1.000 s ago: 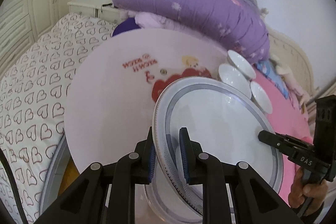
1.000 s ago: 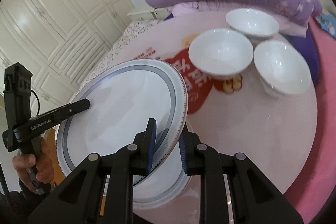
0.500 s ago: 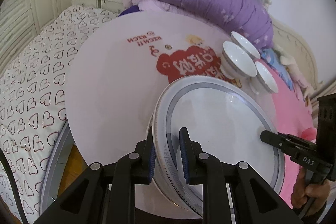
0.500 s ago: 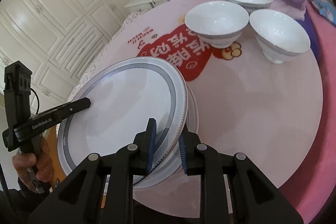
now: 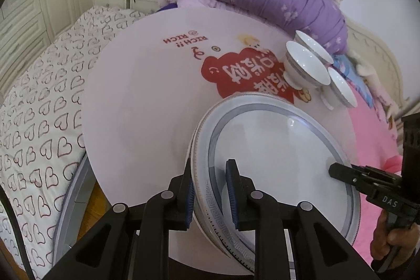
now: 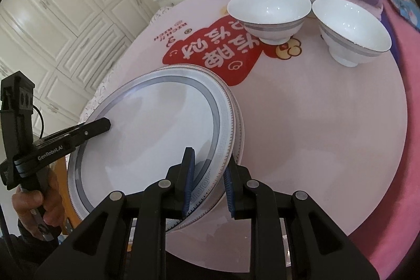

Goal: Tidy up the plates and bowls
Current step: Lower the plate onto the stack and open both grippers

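1. Both hands have been lowering the plate (image 5: 283, 169) since a second ago; it was riding well above the stack and is now sitting almost flush on the plates beneath, at the near edge of the round desk (image 5: 147, 106).
2. The left hand-held gripper (image 5: 210, 193) is clamping the plate's left rim, though its jaws are starting to open; the right hand-held gripper (image 6: 208, 183) is pinching the opposite rim.
3. The step in hand looks to be stacking plates, and it is nearly finishing. Next, I judge, both grips are needing to let go and slide outward without dragging the top plate.
4. Three white bowls (image 6: 267, 9) are waiting unstacked at the desk's far side.
5. Writing is showing: "RICH!! RICH" on the desk, "GenRobot.AI" and "DAS" on the grippers.
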The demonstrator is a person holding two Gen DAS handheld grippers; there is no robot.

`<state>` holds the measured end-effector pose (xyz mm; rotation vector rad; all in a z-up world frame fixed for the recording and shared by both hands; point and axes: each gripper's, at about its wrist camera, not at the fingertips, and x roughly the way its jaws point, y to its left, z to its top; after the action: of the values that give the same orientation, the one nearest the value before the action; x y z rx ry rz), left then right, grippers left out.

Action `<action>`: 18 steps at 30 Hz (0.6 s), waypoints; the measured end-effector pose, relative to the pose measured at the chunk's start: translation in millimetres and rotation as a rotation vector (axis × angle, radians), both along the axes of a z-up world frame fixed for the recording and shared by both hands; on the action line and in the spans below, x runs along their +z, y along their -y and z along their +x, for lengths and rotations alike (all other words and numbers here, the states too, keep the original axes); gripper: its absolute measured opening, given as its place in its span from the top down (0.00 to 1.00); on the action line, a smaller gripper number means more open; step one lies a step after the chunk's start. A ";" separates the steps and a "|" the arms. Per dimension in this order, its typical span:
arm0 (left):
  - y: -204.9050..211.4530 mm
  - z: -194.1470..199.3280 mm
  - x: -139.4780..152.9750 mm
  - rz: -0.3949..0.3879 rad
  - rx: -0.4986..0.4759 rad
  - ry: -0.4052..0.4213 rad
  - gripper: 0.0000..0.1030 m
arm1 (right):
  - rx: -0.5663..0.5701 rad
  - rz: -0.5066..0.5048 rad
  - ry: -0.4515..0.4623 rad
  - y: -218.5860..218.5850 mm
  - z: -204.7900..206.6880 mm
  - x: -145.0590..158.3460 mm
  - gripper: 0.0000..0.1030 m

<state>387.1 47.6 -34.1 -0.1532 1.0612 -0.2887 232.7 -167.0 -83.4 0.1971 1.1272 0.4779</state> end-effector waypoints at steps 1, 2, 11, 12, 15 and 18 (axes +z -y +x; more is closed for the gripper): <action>0.8 -1.4 -0.8 0.002 0.000 0.004 0.82 | 0.000 -0.004 0.002 -0.5 0.1 0.1 0.79; 1.2 -1.8 -1.4 0.005 0.000 0.009 0.82 | -0.001 -0.009 0.004 -0.3 -0.1 -0.4 0.79; 5.6 -13.6 -6.1 0.061 0.004 0.064 0.79 | 0.011 -0.065 0.027 -8.4 -1.4 3.8 0.74; 6.0 -14.5 -6.4 0.069 0.007 0.068 0.79 | 0.014 -0.062 0.023 -9.0 -1.5 3.3 0.74; 4.7 -15.0 -11.0 0.078 0.016 0.055 0.77 | 0.023 -0.067 0.017 -13.0 -3.0 2.2 0.74; -2.1 -11.3 -24.4 0.032 0.019 0.000 0.75 | 0.034 -0.074 0.014 -17.2 -3.9 0.4 0.74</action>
<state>375.7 49.7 -58.5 -0.1343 1.0635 -0.2548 228.7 -149.9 -82.9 0.1099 1.1339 0.4658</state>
